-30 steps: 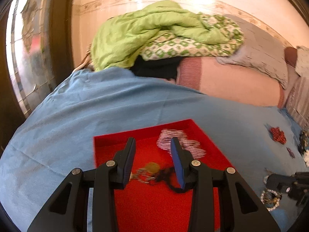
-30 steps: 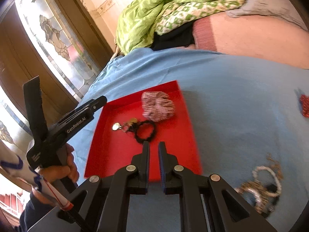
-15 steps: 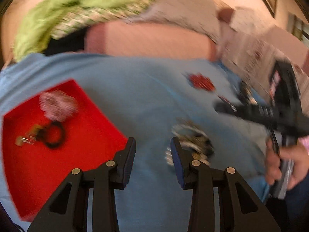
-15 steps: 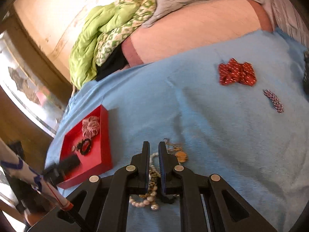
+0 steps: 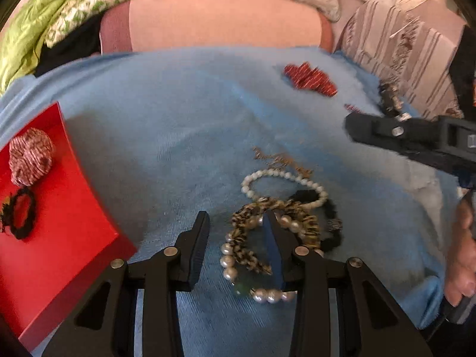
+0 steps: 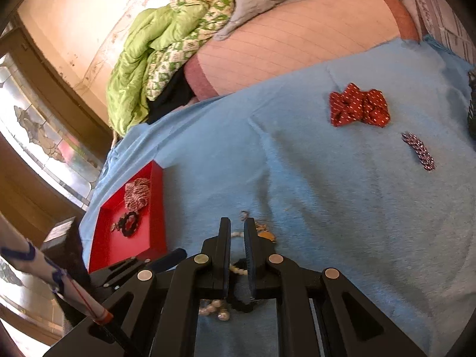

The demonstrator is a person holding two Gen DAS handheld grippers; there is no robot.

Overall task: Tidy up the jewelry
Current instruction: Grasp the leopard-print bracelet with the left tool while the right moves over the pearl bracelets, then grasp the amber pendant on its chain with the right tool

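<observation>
A tangle of jewelry [image 5: 279, 217] lies on the blue blanket [image 5: 166, 125]: pearl bracelets, a leopard-print scrunchie, a black scrunchie and a thin gold chain. My left gripper [image 5: 235, 232] hangs open just over its left side, with pearls and the leopard scrunchie showing between the fingers. At the left stands the red tray [image 5: 59, 255], holding a pink striped scrunchie [image 5: 29, 160] and a black hair tie [image 5: 22, 214]. My right gripper [image 6: 237, 232] is shut and empty above the same pile, pearls [image 6: 214, 308] showing under it. It also reaches in from the right [image 5: 357, 128].
A red dotted bow scrunchie [image 6: 358, 108] and a small beaded clip [image 6: 419, 151] lie farther back on the blanket. A green quilt [image 6: 139, 68] and grey pillow are piled behind. A stained-glass door [image 6: 38, 136] is at the left. A hand [image 5: 461, 255] grips the right tool.
My left gripper swung from over the red tray to the right and sank over the jewelry pile. The right gripper also left the tray for the pile, then held still.
</observation>
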